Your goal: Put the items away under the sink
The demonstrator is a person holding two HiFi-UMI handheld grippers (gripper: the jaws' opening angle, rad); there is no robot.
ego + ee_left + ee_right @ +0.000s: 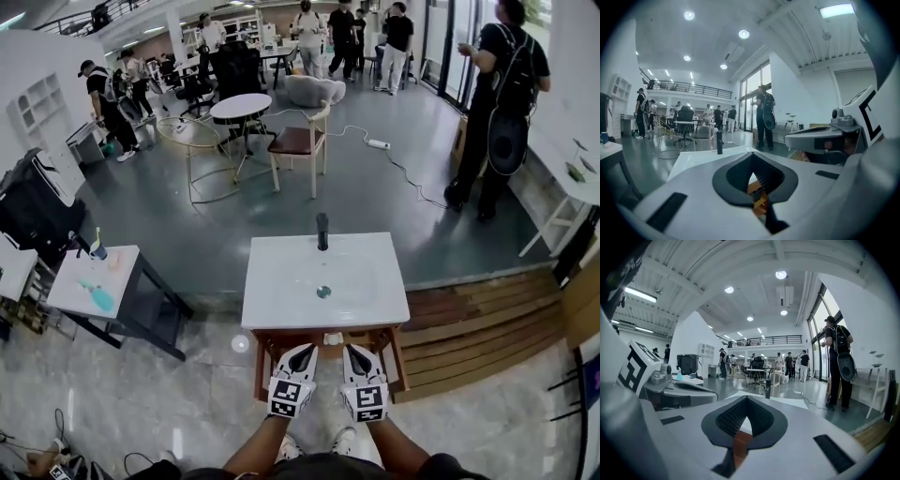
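The white sink (281, 309) with a black faucet (322, 231) stands on a wooden cabinet (394, 349) right in front of me. Both grippers hover side by side at the cabinet's front, just below the sink's near edge. My left gripper (302, 352) is shut and empty, and so is my right gripper (353, 352). In the left gripper view the jaws (753, 161) meet, with orange wood showing through the slit. The right gripper view shows the same (746, 401). A blue spray bottle (98, 297) and a cup with a toothbrush (97, 250) sit on a side table (66, 291) at left.
A raised wooden platform (487, 319) lies right of the cabinet. Behind the sink are a wooden chair (300, 141), a round table (241, 105) and a cable with a power strip (378, 144). A person with a backpack (502, 94) stands at far right; others are further back.
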